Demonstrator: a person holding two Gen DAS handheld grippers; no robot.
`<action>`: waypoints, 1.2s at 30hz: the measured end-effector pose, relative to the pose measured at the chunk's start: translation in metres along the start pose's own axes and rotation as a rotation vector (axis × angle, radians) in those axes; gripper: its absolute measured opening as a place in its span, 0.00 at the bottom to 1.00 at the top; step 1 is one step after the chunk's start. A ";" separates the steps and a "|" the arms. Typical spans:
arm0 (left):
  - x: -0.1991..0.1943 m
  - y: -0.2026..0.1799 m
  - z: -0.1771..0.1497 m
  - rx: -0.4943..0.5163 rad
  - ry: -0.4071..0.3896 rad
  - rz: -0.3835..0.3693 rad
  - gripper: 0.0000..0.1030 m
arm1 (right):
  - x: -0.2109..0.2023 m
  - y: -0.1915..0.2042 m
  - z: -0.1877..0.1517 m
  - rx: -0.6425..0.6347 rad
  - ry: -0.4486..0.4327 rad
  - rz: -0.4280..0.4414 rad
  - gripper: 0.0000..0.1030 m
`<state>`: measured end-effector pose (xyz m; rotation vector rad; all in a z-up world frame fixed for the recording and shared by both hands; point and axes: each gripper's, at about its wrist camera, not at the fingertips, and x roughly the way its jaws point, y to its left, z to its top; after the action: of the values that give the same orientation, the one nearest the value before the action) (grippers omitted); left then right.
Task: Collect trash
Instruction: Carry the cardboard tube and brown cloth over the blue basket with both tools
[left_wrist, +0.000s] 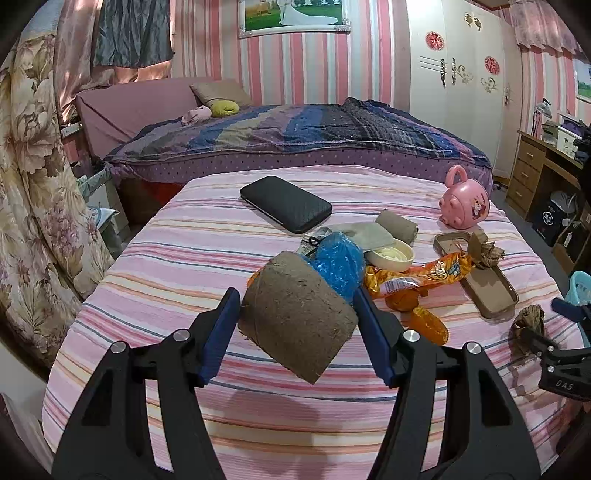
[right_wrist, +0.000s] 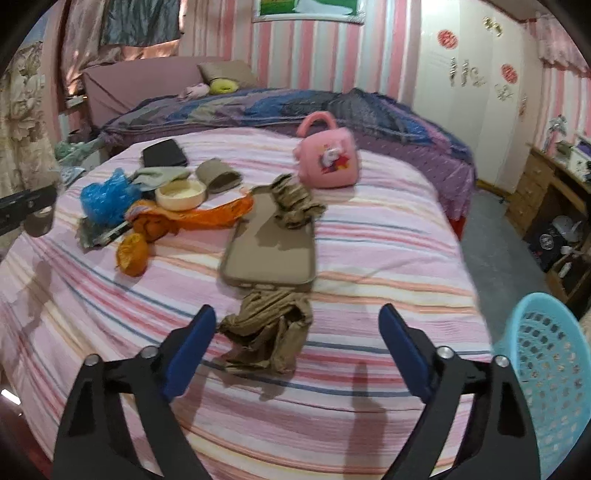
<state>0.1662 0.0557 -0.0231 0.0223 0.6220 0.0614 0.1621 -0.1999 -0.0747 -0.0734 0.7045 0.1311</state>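
Bed (right_wrist: 369, 236) carries everything; blue basket (right_wrist: 550, 354) sits off its near right corner, just beside your right claw (right_wrist: 297, 343). Main litter pile sits mid-bed toward the left: orange wrapper (right_wrist: 207, 218), blue bag (right_wrist: 107, 199), cream lid (right_wrist: 181, 195). Your left claw (left_wrist: 295, 332) is clamped on the brown paper roll (left_wrist: 295, 317), lifted off the sheet, roll axis slanting across the jaws. Your right claw is wide, nothing gripped; the crumpled brown paper (right_wrist: 266, 332) lies on the sheet between its pads, nearer the left pad, long axis running away from you toward the phone case (right_wrist: 269, 251). Right hand is the nearer. My read: close there, then swing right to the basket.
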 end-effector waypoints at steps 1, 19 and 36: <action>-0.001 -0.002 -0.001 0.006 -0.003 0.000 0.60 | 0.002 0.002 0.000 -0.012 0.010 0.014 0.71; -0.027 -0.065 0.000 0.021 -0.070 -0.086 0.61 | -0.046 -0.082 0.003 0.032 -0.076 -0.056 0.45; -0.057 -0.281 -0.018 0.150 -0.060 -0.361 0.61 | -0.124 -0.275 -0.058 0.266 -0.087 -0.317 0.46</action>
<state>0.1238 -0.2284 -0.0151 0.0561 0.5620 -0.3340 0.0713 -0.4898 -0.0322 0.0757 0.6098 -0.2620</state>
